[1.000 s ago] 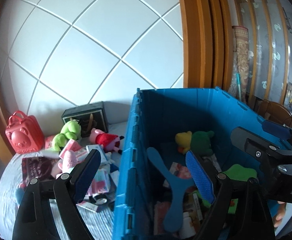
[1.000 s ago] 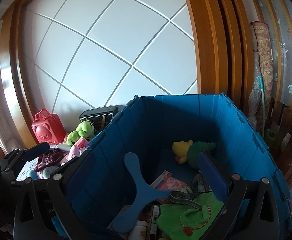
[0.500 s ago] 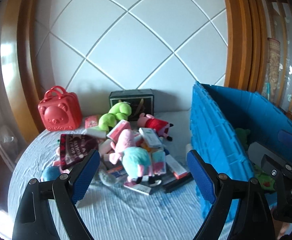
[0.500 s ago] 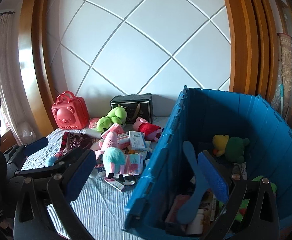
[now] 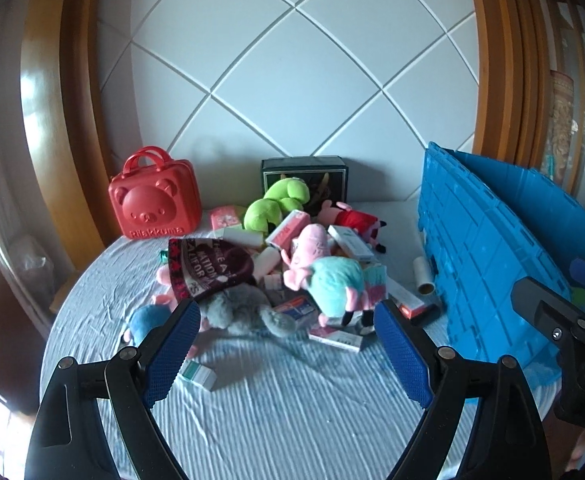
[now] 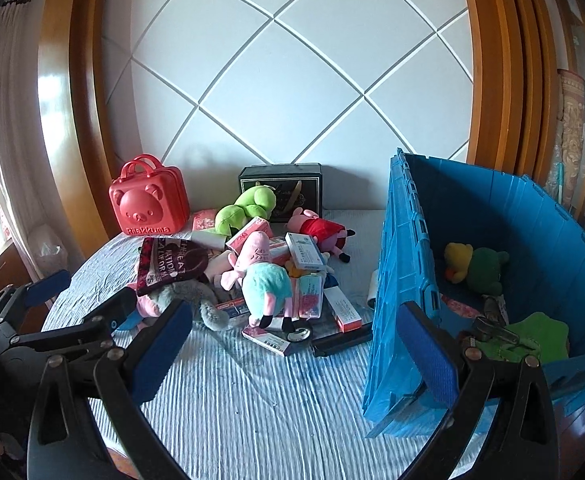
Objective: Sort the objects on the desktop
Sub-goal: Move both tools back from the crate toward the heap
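Hovering over the counter (image 5: 292,420) right now, both grippers are spread wide with nothing between the pads. The left gripper (image 5: 288,354) hangs in front of the pile of stuff, and the right gripper (image 6: 292,354) sits beside it, its right finger in front of the blue crate (image 6: 404,280).

The pile is a proper mess on the striped cloth: a pink plush with a teal dress (image 5: 328,276) lying on top of a bunch of small boxes (image 5: 350,242), a lime green plush (image 5: 276,204) behind it, and a pink pig plush in red (image 5: 350,218) near the back. A dark maroon pouch with lettering (image 5: 208,268) lies over a grey plush (image 5: 244,312). The red bear-face case (image 5: 154,200) stands upright at the back left, well apart from the crate, with a black box (image 5: 304,170) against the wall.

Inside the crate you can see a yellow and green plush (image 6: 476,266) plus a green cloth thing (image 6: 540,334). A small white roll (image 5: 424,276) lies just beside the crate wall.
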`<state>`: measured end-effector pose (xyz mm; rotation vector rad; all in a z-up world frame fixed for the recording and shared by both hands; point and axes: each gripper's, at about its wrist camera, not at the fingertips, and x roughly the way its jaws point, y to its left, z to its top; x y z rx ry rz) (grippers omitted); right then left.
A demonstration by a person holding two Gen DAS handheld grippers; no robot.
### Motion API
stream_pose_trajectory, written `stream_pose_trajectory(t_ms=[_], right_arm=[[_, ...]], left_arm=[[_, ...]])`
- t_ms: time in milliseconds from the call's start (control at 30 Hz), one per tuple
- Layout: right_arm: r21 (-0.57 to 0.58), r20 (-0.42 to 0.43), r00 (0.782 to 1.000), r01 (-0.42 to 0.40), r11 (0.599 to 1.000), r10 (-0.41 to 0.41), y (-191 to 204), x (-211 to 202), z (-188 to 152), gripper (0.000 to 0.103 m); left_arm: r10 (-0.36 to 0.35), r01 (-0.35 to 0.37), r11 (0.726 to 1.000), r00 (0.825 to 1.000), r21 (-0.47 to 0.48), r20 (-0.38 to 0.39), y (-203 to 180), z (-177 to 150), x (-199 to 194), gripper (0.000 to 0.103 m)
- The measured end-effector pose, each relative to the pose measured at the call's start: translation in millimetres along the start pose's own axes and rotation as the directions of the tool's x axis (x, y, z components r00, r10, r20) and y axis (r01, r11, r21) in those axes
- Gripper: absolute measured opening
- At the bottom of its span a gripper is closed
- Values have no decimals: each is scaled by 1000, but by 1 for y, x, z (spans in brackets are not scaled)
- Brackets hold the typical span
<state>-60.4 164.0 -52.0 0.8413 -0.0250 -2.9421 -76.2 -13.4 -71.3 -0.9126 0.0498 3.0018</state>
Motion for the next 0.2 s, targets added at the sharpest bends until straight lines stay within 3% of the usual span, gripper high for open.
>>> stream_pose_trajectory(t_ms=[200], right_arm=[[1,-23,1000,16,1000,-16,9,4,-5,103]], left_arm=[[-8,8,1000,1000,1,13,5,-1,-3,89]])
